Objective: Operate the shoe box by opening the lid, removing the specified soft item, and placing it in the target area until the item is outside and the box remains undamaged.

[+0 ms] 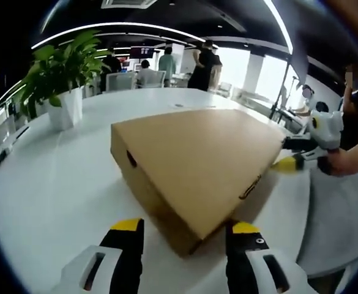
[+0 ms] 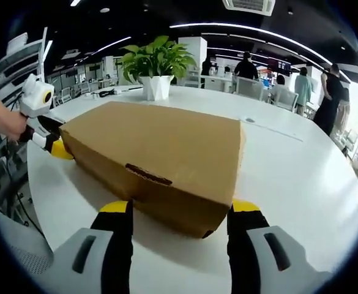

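A brown cardboard shoe box [image 1: 197,153] lies on the white table [image 1: 56,184] with its lid down. My left gripper [image 1: 186,226] is open, its yellow-tipped jaws on either side of the box's near corner. At the box's far end my right gripper [image 1: 301,153] shows, held in a hand. In the right gripper view the box [image 2: 160,147] has one short end with a slot handle facing me. My right gripper [image 2: 180,206] is open and straddles that end. My left gripper [image 2: 47,138] sits at the box's far left corner. The box's contents are hidden.
A leafy plant in a white pot [image 1: 65,107] [image 2: 156,86] stands on the table beyond the box. Several people stand and sit at desks in the background. A grey chair [image 2: 19,245] is by the table edge, low on the left.
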The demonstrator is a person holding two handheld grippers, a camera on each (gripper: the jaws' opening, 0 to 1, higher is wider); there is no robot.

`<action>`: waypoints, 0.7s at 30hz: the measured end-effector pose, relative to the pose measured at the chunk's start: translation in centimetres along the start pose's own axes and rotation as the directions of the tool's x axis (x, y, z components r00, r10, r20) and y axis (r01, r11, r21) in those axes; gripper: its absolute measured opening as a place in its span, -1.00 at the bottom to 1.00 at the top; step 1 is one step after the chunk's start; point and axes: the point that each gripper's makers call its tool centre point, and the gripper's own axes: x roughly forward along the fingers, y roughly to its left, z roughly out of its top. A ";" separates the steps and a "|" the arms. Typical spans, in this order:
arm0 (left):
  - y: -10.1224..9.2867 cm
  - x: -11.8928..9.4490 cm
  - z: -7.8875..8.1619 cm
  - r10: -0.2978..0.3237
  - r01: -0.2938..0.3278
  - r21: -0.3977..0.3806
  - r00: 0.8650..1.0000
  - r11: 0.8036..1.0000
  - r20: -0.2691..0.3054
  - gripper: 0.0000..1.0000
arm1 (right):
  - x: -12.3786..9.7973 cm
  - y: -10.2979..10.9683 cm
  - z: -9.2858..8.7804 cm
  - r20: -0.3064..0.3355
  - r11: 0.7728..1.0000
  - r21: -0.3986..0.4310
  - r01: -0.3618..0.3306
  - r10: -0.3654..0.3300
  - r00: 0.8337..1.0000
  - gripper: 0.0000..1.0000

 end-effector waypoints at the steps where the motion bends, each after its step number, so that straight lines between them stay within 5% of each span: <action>1: 0.0 -0.1 -0.1 0.002 -0.002 -0.007 1.000 1.000 -0.001 0.09 | 0.1 0.0 -0.3 -0.005 1.000 0.000 0.001 -0.001 1.000 0.14; 21: -0.6 -0.7 -0.7 0.010 -0.010 0.000 1.000 1.000 -0.002 0.04 | -0.5 -0.3 0.4 0.094 0.996 0.030 0.078 -0.081 0.992 0.02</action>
